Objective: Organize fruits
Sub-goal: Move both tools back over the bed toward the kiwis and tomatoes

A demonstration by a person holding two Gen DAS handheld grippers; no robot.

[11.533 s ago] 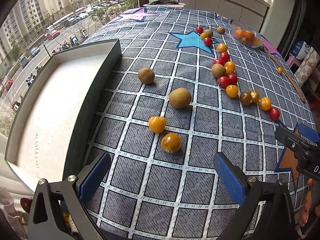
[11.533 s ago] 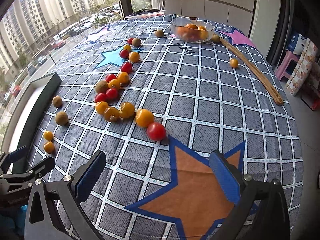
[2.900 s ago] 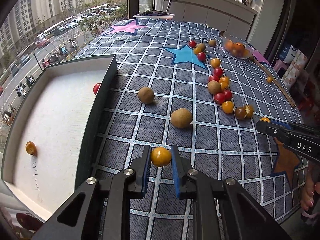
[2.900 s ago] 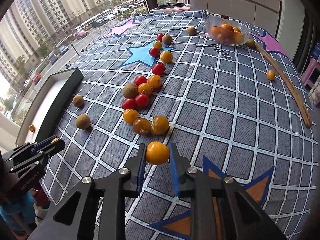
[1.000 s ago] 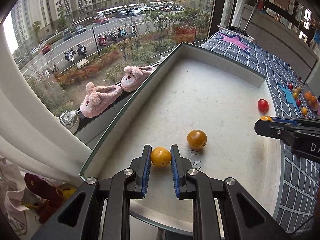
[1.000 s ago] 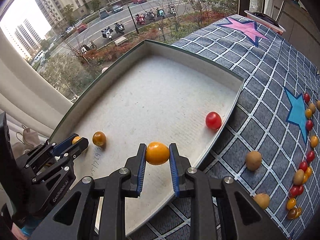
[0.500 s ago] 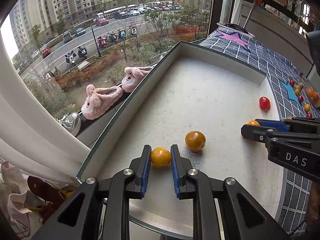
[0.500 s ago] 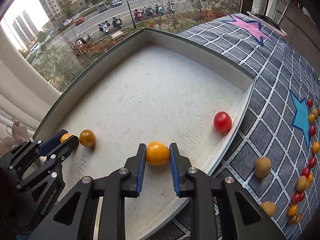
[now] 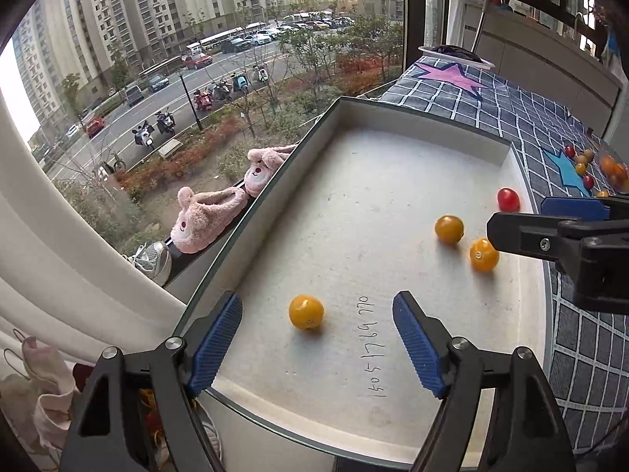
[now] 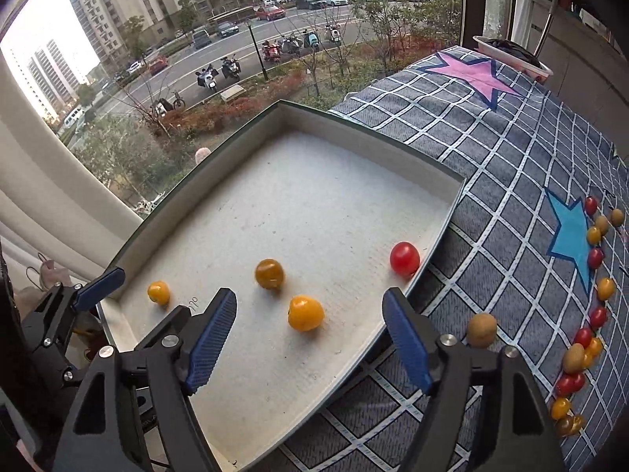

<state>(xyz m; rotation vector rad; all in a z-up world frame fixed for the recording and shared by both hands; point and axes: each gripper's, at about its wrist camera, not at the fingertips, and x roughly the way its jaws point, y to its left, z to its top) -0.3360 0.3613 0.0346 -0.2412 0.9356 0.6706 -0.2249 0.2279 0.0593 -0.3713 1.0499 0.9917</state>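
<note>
The white-floored tray (image 9: 432, 118) fills both views. My left gripper (image 9: 314, 326) is over its near end, jaws opening. A yellow tomato (image 9: 306, 311) lies loose on the floor between the pads, touching neither. My right gripper (image 10: 308, 314) is also opening, and a yellow tomato (image 10: 306, 312) rests free on the tray between its pads. An orange tomato (image 10: 269, 273) and a red tomato (image 10: 404, 258) also lie in the tray (image 10: 452, 212). In the left wrist view the right gripper (image 9: 523, 220) reaches in from the right.
The tray sits at the table's edge against a window, with pink slippers (image 9: 204, 212) on the ledge beyond. On the checked cloth (image 10: 491, 149) right of the tray lie a kiwi (image 10: 481, 329) and a line of several small fruits (image 10: 582, 346).
Both grippers were shut on yellow tomatoes over the tray. Both have opened wide and let them go onto the tray floor. The orange tomato has rolled away from the left gripper.
</note>
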